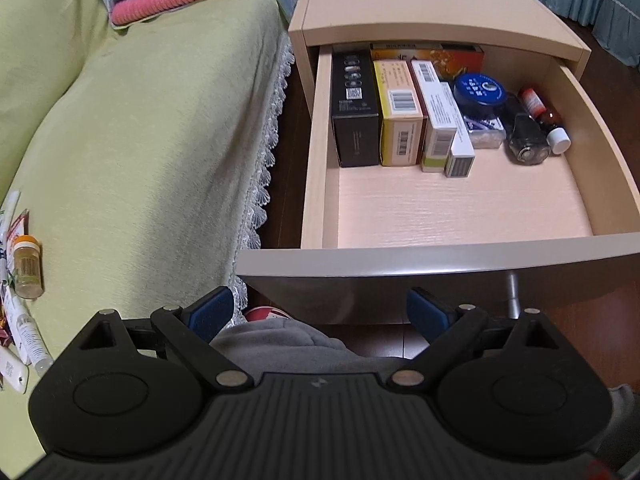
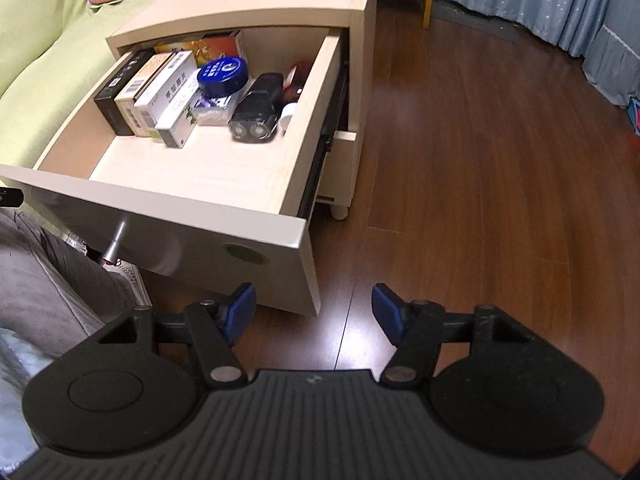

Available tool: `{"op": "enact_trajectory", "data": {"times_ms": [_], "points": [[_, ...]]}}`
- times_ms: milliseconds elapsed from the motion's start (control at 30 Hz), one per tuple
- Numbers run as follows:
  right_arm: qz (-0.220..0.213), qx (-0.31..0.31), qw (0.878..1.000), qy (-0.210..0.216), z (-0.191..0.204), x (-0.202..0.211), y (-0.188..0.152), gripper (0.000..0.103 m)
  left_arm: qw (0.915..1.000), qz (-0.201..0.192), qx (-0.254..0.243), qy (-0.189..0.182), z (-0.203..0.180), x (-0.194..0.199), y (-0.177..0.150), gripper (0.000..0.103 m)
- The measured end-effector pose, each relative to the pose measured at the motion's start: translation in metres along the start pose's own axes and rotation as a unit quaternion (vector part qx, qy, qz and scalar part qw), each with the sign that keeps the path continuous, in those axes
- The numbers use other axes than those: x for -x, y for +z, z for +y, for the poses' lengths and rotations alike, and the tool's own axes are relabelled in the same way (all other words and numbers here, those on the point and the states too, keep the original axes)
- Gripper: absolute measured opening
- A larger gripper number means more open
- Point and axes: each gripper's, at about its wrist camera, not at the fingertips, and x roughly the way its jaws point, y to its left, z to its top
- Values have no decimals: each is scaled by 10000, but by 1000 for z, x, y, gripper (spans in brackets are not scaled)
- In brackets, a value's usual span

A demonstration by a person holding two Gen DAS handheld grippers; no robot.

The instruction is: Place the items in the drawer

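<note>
1. We see the left gripper [image 1: 320, 312] with jaws spread wide and nothing between them, hovering just in front of the near drawer [image 1: 440, 264] front.
2. Right gripper [image 2: 313, 312] also spread wide and empty, over the wood floor [image 2: 500, 184] to the right of the nightstand [image 2: 280, 4].
3. Drawer is pulled out; its contents sit in the far half and the near half of its floor is bare.
4. Along the far part, left to right, we note a black box [image 1: 355, 120], yellow box [image 1: 400, 120], white box [image 1: 436, 120], blue round tin [image 1: 480, 90], black shaver [image 1: 526, 136] and a brown bottle [image 1: 546, 118] with a white cap.
5. An orange box [image 1: 428, 54] lies across the far wall behind them.
6. Left of the nightstand is a bed with a green cover [image 1: 140, 140]; on its near left edge lie an orange-capped vial [image 1: 27, 268] and some white tubes [image 1: 28, 332], well apart from the drawer.
7. Grey clothing [image 1: 280, 336] of the person shows below the left gripper.
</note>
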Motion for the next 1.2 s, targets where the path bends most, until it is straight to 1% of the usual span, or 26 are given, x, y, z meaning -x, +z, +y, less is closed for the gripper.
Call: {"op": "enact_trajectory", "data": {"times_ms": [167,233,300,367,467,500,567,700,833,1200], "points": [[12,37,10000,14,4,-8,4,58,9999,104,-68,-24,-2,-12,1,94],[-2,55,10000,13,5,-10,6,53,9999,124,-95,-46,-3,-16,1,94],[16,92,10000,28,7,-12,8,46,9998,156,-119,-87,-4,-19,2,94],[31,123,9999,54,8,-14,9,43,9997,181,-137,-107,-5,-21,1,92],[24,147,9999,66,10,-15,10,42,9996,193,-132,-140,-5,-22,2,91],[17,151,9999,73,11,-15,11,39,9996,191,-130,-149,-4,-22,2,90],[5,145,9999,80,12,-15,11,37,9996,183,-128,-164,-4,-22,3,89],[-10,144,9999,53,15,-15,12,35,9996,169,-112,-188,-3,-22,2,89],[-36,109,9999,102,15,-14,12,35,9996,155,-110,-184,-4,-23,1,89],[-102,89,9999,68,17,-14,12,35,9998,120,-105,-149,-5,-21,-1,88]]}}
